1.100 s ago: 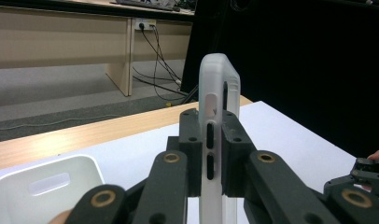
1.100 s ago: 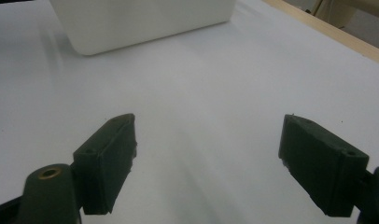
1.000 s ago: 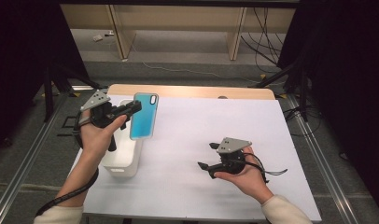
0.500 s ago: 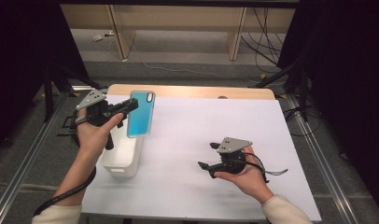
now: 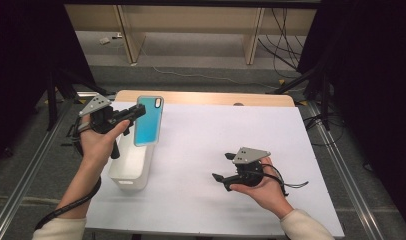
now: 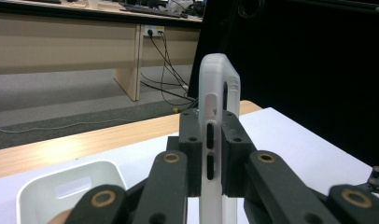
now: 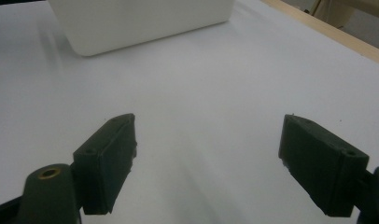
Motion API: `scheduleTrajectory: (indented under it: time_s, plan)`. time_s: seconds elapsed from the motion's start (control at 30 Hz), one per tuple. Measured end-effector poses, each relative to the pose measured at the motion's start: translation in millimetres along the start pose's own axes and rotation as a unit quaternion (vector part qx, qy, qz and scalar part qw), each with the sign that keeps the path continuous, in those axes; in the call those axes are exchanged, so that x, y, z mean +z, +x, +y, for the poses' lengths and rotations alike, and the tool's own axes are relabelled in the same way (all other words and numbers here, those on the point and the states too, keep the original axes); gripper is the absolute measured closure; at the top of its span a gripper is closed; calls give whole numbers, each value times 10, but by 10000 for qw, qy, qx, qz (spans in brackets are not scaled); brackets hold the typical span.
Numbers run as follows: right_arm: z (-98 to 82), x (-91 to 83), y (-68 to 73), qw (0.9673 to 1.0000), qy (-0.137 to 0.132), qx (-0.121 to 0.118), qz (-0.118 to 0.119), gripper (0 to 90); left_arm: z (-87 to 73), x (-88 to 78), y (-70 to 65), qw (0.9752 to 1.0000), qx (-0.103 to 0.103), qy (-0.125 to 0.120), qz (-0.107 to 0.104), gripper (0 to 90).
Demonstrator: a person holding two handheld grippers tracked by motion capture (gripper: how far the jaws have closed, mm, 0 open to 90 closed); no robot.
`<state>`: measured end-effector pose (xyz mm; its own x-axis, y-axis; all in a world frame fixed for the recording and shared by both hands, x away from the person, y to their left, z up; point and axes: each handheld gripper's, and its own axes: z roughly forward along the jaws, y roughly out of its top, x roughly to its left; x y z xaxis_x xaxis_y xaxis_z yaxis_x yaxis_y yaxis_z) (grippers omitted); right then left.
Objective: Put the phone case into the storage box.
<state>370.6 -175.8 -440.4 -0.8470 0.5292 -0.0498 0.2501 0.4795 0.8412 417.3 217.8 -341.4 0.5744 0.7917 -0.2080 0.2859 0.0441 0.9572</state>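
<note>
- The left gripper pinches a phone case, teal from above, and holds it upright in the air over the white bin near the table's left edge.
- The right gripper rests low over the white table cover toward the near right corner, jaws spread wide, nothing between them.
- Risk one: the pads bite only the lower part of the case's thin edge. It is a soft, slick shell by the look of it, so a quick wrist turn could let it pivot or slide out and drop.
- Risk two: the case stands taller than the bin looks deep. Lowered upright, it could catch the rim or end up leaning out; released early, it could tip onto the table cover.
- Risk three: the bin sits close to the left edge of the table, so a knock from the case or the hand could nudge it toward that edge.
- The left gripper view gives what the high view cannot: the frosted side of the case with its button slots, clamped squarely between both pads, and the bin's open mouth below.
- The high view gives the layout: case above bin, grippers well apart.
- The right gripper view confirms the empty, gaping jaws and shows the bin's wall across bare cover.
</note>
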Motion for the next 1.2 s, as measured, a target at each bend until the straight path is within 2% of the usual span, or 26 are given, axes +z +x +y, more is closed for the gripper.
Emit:
scheduleTrajectory:
  time_s: [1.2]
  plan:
    - [-6,0,1,10000,9,-5,-3,203,31,5,191,9999,100,-73,115,814]
